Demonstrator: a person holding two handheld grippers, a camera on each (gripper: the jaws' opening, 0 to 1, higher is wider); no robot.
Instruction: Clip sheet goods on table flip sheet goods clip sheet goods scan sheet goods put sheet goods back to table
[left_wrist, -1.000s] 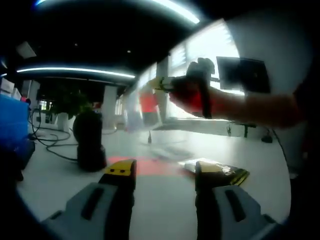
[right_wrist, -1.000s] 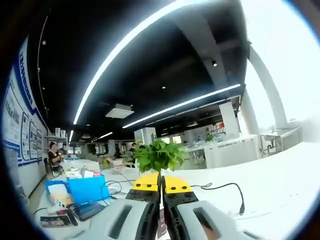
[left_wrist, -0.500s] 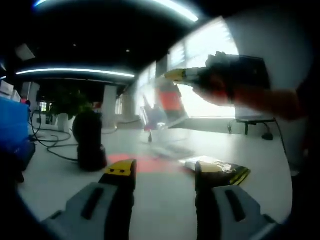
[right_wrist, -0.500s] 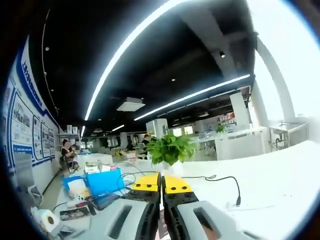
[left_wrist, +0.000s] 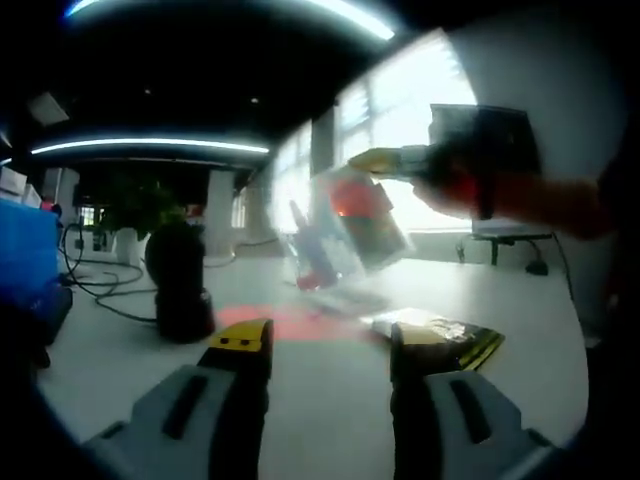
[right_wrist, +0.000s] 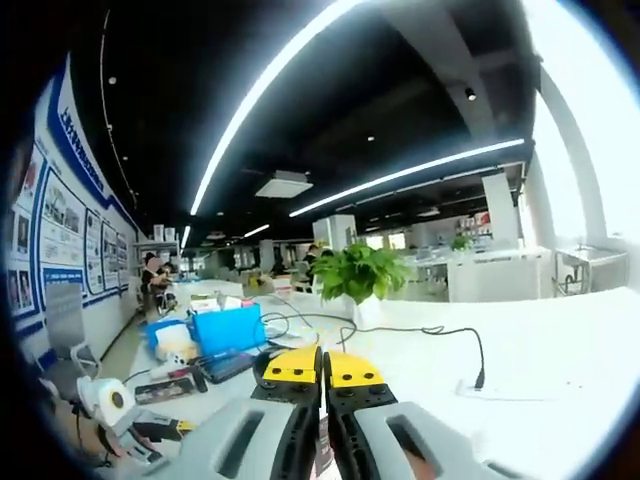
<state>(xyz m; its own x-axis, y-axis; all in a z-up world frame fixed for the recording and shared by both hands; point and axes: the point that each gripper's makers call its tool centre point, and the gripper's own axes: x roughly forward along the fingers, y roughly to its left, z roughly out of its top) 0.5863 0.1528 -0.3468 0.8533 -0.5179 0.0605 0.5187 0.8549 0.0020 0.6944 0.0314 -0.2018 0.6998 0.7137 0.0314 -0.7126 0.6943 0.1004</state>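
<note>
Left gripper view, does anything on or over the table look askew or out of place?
Nothing looks damaged or spilled. The clear sheet packet hangs tilted in the air, clipped in the right gripper, above the white table. A yellow-and-black packet lies flat beside the left gripper.

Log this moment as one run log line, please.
right gripper: shut on clear packet, held above table | left gripper: open, idle | dark packet: lying on table

Open office: white table (right_wrist: 560, 350), ceiling light strips (right_wrist: 270, 85), bright windows (left_wrist: 400, 120).
</note>
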